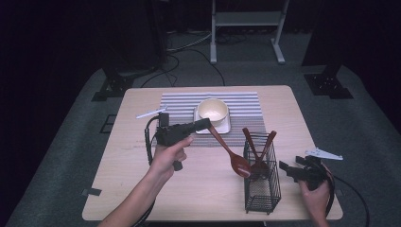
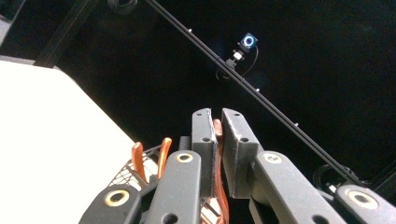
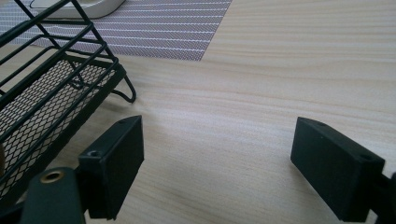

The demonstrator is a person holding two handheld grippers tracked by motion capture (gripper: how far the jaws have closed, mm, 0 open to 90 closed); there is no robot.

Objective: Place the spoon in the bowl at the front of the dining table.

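In the high view my left gripper [image 1: 208,124] points right over the table's middle, shut on the handle of a brown wooden spoon [image 1: 231,153]. The spoon slants down, its bowl beside the top rim of the black wire basket [image 1: 262,189]. Two more brown utensils [image 1: 269,142] stand in that basket. In the left gripper view the jaws [image 2: 218,116] pinch the spoon handle [image 2: 218,135], with the basket [image 2: 126,172] below. My right gripper [image 1: 287,170] rests low at the basket's right, open; its jaws [image 3: 217,135] frame bare wood beside the basket [image 3: 56,93].
A cream bowl [image 1: 213,111] sits on a white square dish [image 1: 227,126] on a striped placemat [image 1: 246,101] at the back middle of the wooden table [image 1: 118,179]. A metal stand [image 1: 246,28] and cables lie on the floor behind.
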